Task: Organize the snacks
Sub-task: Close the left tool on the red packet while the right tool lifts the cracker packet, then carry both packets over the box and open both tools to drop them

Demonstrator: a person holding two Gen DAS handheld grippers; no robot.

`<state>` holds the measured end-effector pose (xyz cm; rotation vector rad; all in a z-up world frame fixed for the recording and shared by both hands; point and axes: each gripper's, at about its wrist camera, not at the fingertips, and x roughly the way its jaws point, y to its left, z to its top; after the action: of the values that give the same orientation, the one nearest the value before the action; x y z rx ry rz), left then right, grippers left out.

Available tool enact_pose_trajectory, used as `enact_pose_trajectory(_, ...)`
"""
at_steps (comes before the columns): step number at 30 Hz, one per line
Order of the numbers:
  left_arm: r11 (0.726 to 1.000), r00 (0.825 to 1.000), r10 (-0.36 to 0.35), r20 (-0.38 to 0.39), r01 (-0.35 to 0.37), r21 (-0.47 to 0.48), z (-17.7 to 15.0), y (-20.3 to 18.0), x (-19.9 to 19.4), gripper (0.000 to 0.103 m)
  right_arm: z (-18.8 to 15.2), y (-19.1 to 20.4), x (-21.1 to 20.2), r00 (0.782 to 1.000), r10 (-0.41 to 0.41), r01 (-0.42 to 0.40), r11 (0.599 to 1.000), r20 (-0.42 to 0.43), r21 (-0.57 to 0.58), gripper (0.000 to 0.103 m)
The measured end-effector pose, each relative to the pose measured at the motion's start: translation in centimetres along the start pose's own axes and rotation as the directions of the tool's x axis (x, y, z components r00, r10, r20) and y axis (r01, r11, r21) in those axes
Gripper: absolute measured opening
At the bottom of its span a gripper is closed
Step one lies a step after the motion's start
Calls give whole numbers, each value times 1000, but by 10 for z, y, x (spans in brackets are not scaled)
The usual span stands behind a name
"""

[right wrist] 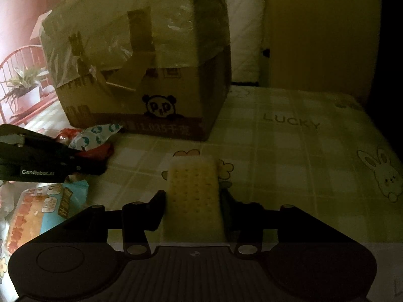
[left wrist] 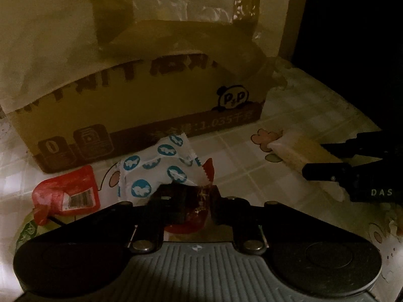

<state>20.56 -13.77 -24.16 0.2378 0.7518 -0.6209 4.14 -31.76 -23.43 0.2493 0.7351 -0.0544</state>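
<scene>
The left gripper (left wrist: 195, 201) has its fingers pinched nearly together on a small red-wrapped snack (left wrist: 201, 202), a crinkly film packet that looks light, soft and a touch slippery; the hold sits on its body, and a firmer bite near the sealed serrated end would probably slip less. Right against it lies a white sachet with blue round prints (left wrist: 153, 171), puffy and just as light, best taken by its flat crimped edge. Further left sits a red pouch (left wrist: 68, 193) showing a barcode label, its text too small to read. The right gripper (right wrist: 192, 198) holds a pale dotted wafer bar (right wrist: 194, 193) between narrowly set fingers, gripping it across its width; it looks stiff yet crumbly, so gentle pressure seems wise. All this sits on the bed (right wrist: 302, 151), near the front edge, whose checked sheet reads "LUCKY" beside a rabbit drawing. Behind the snacks stands a cardboard box (left wrist: 141, 108), partly wrapped in clear film, carrying a panda logo marked "P&P" and a printed "1.035" with characters. An orange-and-blue snack bag (right wrist: 42, 211) lies at the left; the left tool reads "GenRobot.AI".
</scene>
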Motion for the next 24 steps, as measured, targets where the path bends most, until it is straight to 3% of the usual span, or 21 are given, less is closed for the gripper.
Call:
enact_pose_trajectory(7, 999, 996, -41, 78, 43, -17, -3, 3, -42, 17, 5, 3, -23, 998, 2, -2, 1000, 59, 5, 42)
enact_pose_trajectory(12, 996, 981, -64, 181, 73, -42, 10, 8, -80, 15, 20, 9, -48, 991, -3, 4, 1000, 131, -9, 42)
enact_pose_trajectory(18, 995, 949, -73, 307, 90, -41, 29, 7, -116, 15, 51, 20, -81, 969, -6, 19, 999, 245, -50, 42)
enact_pose_trajectory(24, 997, 898, -46, 438, 70, -39, 64, 16, -163, 15, 94, 27, -108, 936, 12, 23, 995, 353, -94, 42)
